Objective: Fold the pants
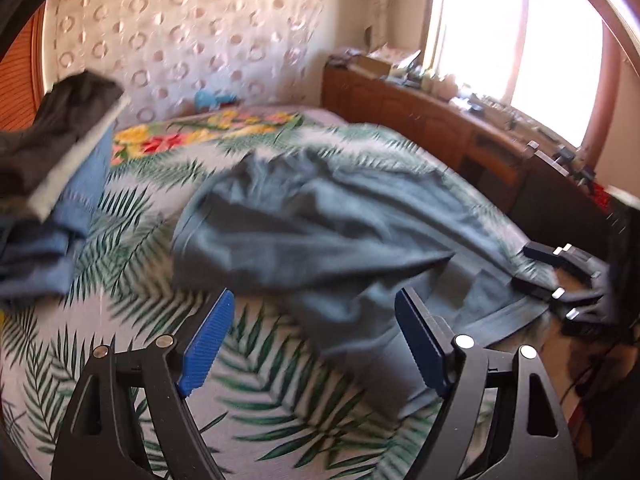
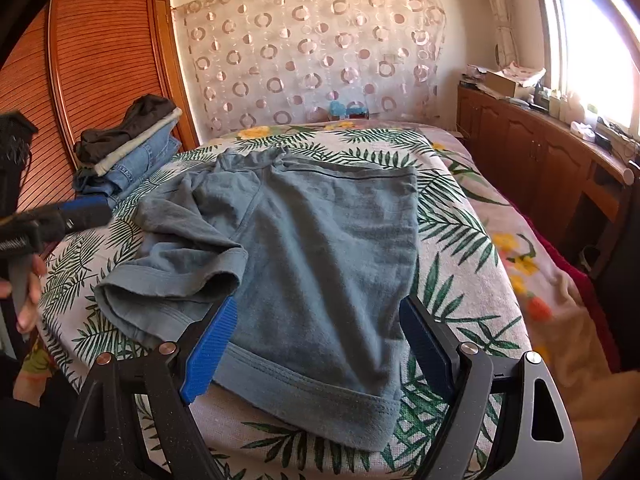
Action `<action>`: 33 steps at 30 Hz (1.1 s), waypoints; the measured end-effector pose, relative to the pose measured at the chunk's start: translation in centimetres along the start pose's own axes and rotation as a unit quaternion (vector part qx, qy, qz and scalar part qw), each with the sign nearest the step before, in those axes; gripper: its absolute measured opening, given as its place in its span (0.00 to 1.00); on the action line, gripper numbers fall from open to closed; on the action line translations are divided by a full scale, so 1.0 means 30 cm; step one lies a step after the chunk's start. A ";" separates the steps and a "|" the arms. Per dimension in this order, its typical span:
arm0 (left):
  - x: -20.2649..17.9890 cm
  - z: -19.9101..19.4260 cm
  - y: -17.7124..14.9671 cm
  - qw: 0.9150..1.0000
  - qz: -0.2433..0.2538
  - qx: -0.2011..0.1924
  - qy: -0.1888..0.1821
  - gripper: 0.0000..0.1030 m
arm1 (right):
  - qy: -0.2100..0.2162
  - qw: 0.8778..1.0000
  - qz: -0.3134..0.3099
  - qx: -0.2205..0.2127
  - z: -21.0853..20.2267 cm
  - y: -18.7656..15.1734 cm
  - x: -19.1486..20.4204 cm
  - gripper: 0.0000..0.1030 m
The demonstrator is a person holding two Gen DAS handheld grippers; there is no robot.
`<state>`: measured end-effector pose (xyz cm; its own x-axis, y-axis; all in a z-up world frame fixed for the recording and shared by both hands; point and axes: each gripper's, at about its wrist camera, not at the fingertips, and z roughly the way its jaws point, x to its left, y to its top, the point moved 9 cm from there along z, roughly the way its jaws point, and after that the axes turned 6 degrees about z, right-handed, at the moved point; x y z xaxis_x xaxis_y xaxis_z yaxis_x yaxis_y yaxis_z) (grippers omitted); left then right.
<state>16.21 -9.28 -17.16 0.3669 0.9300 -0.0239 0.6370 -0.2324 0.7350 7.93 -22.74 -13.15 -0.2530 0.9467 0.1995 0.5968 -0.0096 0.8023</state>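
Grey-blue pants (image 2: pixel 320 240) lie spread on the leaf-print bedspread (image 2: pixel 460 208), waistband toward the far wall. One leg is crumpled over to the left, its hem (image 2: pixel 168 284) doubled up. My right gripper (image 2: pixel 318 312) hovers open over the near leg, nothing pressed between its blue pads (image 2: pixel 208 356). In the left wrist view the pants (image 1: pixel 320 220) lie ahead. My left gripper (image 1: pixel 316 312) is open over their near edge and holds nothing. The right gripper (image 1: pixel 528 266) shows there at the cloth's right end. The left gripper (image 2: pixel 92 212) appears at the left of the right wrist view, held by a hand (image 2: pixel 28 288).
A stack of folded clothes (image 2: pixel 128 148), dark on top and denim below, sits at the bed's far left corner (image 1: pixel 60 168). A slatted wooden wardrobe (image 2: pixel 100 60) stands behind it. Low wooden cabinets (image 2: pixel 540 148) with clutter run along the right under the window.
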 end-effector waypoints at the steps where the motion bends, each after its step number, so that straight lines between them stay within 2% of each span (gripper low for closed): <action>1: 0.010 0.012 -0.015 1.000 -0.001 0.007 0.003 0.80 | 0.002 1.000 -0.003 0.000 0.003 0.003 0.008 0.77; 8: 0.045 0.051 -0.085 0.999 -0.009 0.035 0.015 0.80 | 0.019 1.000 -0.020 0.001 0.047 0.029 0.061 0.63; 11: 0.044 0.070 -0.112 0.999 -0.007 0.049 0.018 0.80 | 0.021 0.999 -0.032 0.004 0.076 0.042 0.084 0.61; 19: 0.037 0.062 -0.118 0.999 0.005 0.037 0.036 0.81 | 0.036 0.998 -0.043 0.020 0.146 0.067 0.141 0.50; 27: 0.037 0.062 -0.115 0.999 0.005 0.032 0.031 0.81 | 0.051 0.996 -0.045 0.061 0.239 0.044 0.167 0.39; 30: 0.037 0.061 -0.115 0.999 0.005 0.032 0.031 0.81 | 0.051 0.995 -0.044 0.069 0.252 0.044 0.170 0.37; 33: 0.036 0.062 -0.116 0.999 0.005 0.032 0.032 0.81 | 0.057 0.995 -0.043 0.069 0.253 0.051 0.176 0.31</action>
<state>15.66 -7.99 -21.01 0.3308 0.9433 0.0275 0.6764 -0.2574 0.6901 13.30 -15.31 -15.14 -0.3877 0.8994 0.2019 0.6666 0.1223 0.7354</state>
